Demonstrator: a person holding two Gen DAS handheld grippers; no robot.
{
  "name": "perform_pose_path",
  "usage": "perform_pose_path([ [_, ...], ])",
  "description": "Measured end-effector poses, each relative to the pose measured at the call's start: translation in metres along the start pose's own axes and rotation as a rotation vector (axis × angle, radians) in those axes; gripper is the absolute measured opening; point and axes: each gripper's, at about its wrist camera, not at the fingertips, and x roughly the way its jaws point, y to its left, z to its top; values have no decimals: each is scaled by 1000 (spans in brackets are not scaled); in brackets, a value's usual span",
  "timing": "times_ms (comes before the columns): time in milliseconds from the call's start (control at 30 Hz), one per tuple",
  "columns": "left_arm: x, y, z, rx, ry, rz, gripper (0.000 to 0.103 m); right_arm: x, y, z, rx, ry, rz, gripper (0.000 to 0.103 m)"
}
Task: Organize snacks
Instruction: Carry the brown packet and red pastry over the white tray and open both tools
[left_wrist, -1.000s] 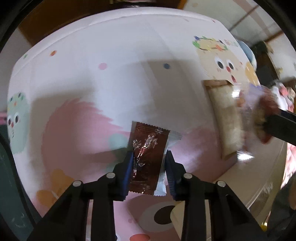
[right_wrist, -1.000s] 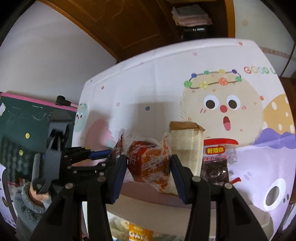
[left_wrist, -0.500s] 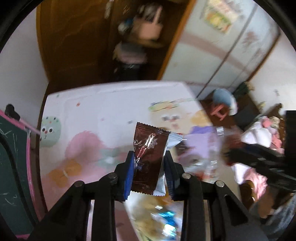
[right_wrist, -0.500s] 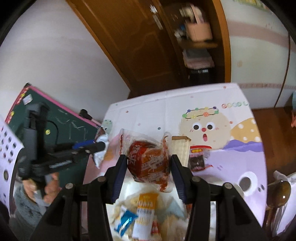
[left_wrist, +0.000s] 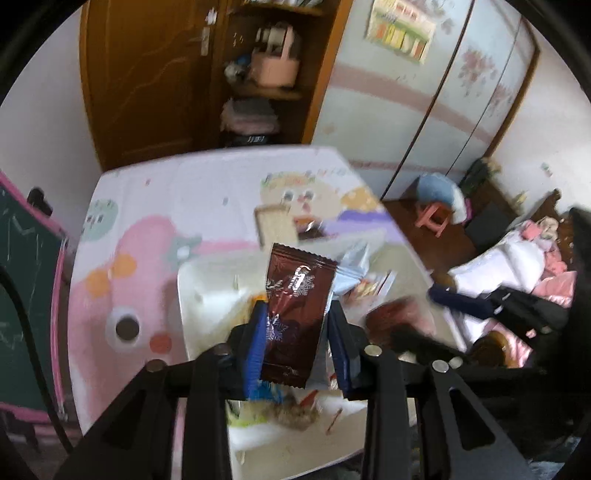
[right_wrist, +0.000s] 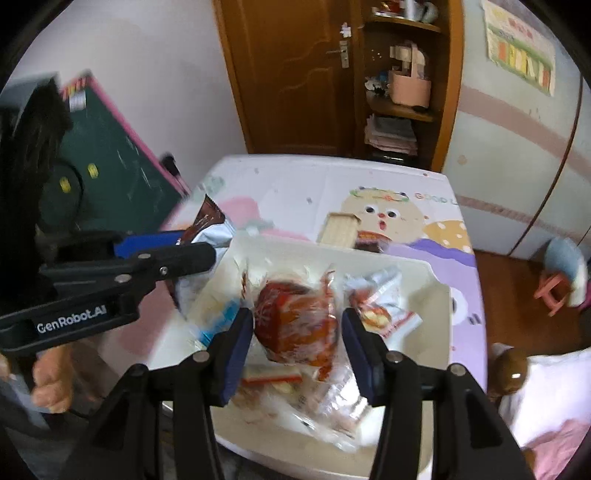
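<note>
Below us we see the table (right_wrist: 295, 184), spread with a cartoon-printed cloth (right_wrist: 436, 236) in white, pink and purple. On its near part sits a wide cream tray (right_wrist: 432, 291), already holding a heap of wrapped snacks, blurred in both views. Among them, to the right, lies a white and red packet (right_wrist: 384, 306), and toward the left a blue and white one (right_wrist: 218, 321). Beyond the tray's far rim, on the cloth, lies a pale wafer pack (right_wrist: 338, 229) with a small dark packet (right_wrist: 369, 242) just beside it on the right.

Our right gripper (right_wrist: 297, 332) hangs over the middle of the tray with a red bun in clear wrapping (right_wrist: 295, 321) between its blue pads. Its jaws are opening; the pad (right_wrist: 238, 343) on the left looks just clear of the wrapper, though we cannot tell this for sure.

Our left gripper (left_wrist: 297, 343) hangs over the tray's left part, and its jaws are opening too. A brown foil sachet (left_wrist: 295, 310) with a silver back stands upright between its pads, which still look pressed to both sides of it. From the right camera we see that gripper (right_wrist: 199, 236) side on, a hand (right_wrist: 51, 384) under it.
</note>
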Motion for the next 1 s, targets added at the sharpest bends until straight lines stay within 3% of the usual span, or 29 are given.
perform_pose_path([
  [67, 3, -3, -13, 8, 7, 27, 60, -3, 6, -7, -33, -22, -45, 54],
  [167, -4, -1, -27, -8, -50, 108, 78, -11, 9, -14, -55, -50, -78, 60],
  [233, -11, 2, -33, -25, -89, 113, 80, -14, 7, -15, -33, -52, -64, 66],
  [400, -23, 6, -42, -49, -152, 104, 80, -13, 3, -19, 35, -32, -2, 66],
  [600, -26, 13, -44, -105, -151, 81, 80, -14, 4, -25, 52, -22, 23, 66],
  [733, -28, 11, -46, -110, -174, 127, 80, -14, 2, -26, 55, -29, 30, 66],
  [900, -22, 11, -44, -100, -122, 127, 81, -11, -8, -26, 103, -43, 40, 66],
  [1000, -13, 12, -41, -100, -73, 56, 86, -13, -21, -23, 152, -76, 48, 66],
])
